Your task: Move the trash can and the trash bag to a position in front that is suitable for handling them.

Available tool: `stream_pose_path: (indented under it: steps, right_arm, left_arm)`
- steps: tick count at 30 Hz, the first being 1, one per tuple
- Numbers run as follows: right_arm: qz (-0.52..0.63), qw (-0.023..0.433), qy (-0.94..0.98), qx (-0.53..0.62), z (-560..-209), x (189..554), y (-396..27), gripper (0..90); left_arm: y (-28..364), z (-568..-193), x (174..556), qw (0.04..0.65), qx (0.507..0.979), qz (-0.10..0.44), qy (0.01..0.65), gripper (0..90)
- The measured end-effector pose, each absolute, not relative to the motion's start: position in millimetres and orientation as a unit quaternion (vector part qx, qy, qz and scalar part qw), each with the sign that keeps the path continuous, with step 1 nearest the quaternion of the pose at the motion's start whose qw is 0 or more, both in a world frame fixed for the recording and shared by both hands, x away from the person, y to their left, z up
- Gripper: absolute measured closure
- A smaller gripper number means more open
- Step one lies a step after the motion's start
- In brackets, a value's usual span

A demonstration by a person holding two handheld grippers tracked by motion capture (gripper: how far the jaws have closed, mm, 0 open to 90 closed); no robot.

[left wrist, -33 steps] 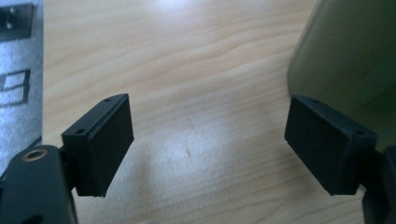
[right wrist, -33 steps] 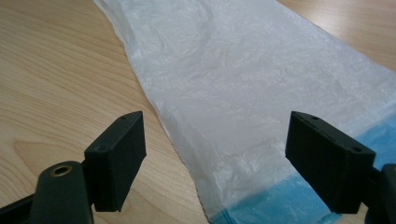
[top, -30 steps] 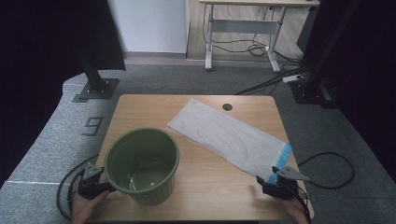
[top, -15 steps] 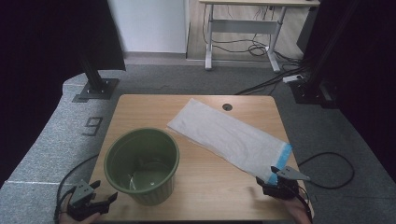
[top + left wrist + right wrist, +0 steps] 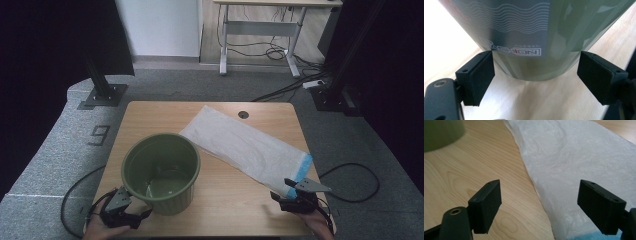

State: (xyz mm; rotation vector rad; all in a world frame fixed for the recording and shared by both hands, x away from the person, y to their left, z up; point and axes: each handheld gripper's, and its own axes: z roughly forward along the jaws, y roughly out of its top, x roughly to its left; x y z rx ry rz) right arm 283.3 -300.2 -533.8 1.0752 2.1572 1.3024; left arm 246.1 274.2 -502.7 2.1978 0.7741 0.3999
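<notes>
L fingers [image 5: 477, 77]: spread wide, one either side of the bin's base; left pad looks just touching the wall, right pad apart from it. Not clamped.
L gripper [image 5: 121, 205]: near-left table corner, low, pressed up to the green bin [image 5: 161, 172].
R fingers [image 5: 486, 203]: spread wide, nothing between them but bare wood and the bag's edge.
R gripper [image 5: 296, 197]: near-right corner, at the bag's blue-banded end, not gripping.
Bin: upright, open top, near-left part of table [image 5: 150, 112]; empty as far as I can see, glossy wall w/ printed logo.
Bag [image 5: 250, 147]: white plastic, flat, lying diagonally from far-centre to near-right; near end w/ blue strip just by R gripper. Its far-left corner lies near the bin rim; can't tell if touching.
Likely job: open bag, line the bin.
Risk 1: bin wider than L jaw gap at that height – closing may just shove or tip it, since wall is slick and tapered.
Risk 2: R jaws could pinch both bag layers together, so mouth won't open.
Risk 3: thin film slips from pads when lifted.
Risk 4: dragging bag across could nudge bin toward near edge.
</notes>
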Motion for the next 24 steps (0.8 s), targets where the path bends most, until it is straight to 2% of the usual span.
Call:
stream_pose_path:
  steps: [11,24]
  right_arm:
    - [0.462,0.179,0.788,0.366,-539,277,-289,18.7]
    - [0.468,0.185,0.783,0.364,-536,264,-294,19.7]
  left_arm:
    - [232,-504,291,0.368,0.88,0.143,0.266,14.9]
    - [184,-508,307,0.373,0.879,0.151,0.256,17.8]
